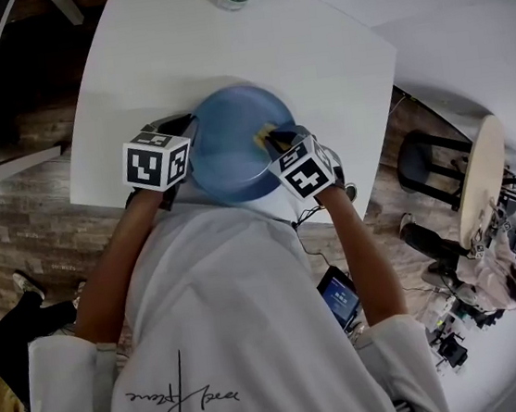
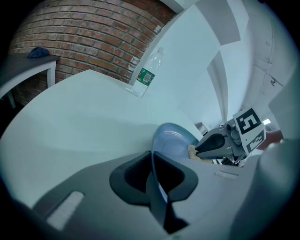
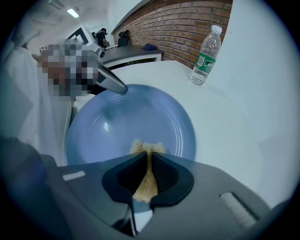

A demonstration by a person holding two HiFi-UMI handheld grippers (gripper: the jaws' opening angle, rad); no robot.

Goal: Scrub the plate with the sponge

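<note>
Right gripper [image 3: 149, 159] is pinching a tan fibrous sponge [image 3: 148, 147] onto the round blue plate [image 3: 126, 119] at the white table's [image 3: 225, 131] near edge. Left gripper [image 2: 152, 161] is clamping the plate's rim. Judging it best done holding that rim firm, sponge flat, circling.

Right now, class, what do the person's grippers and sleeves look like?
The left gripper and right gripper have grey bodies tapering to dark jaws. The left cube and right cube are white with black square markers. The T-shirt is white, short-sleeved, with thin black print.
</note>
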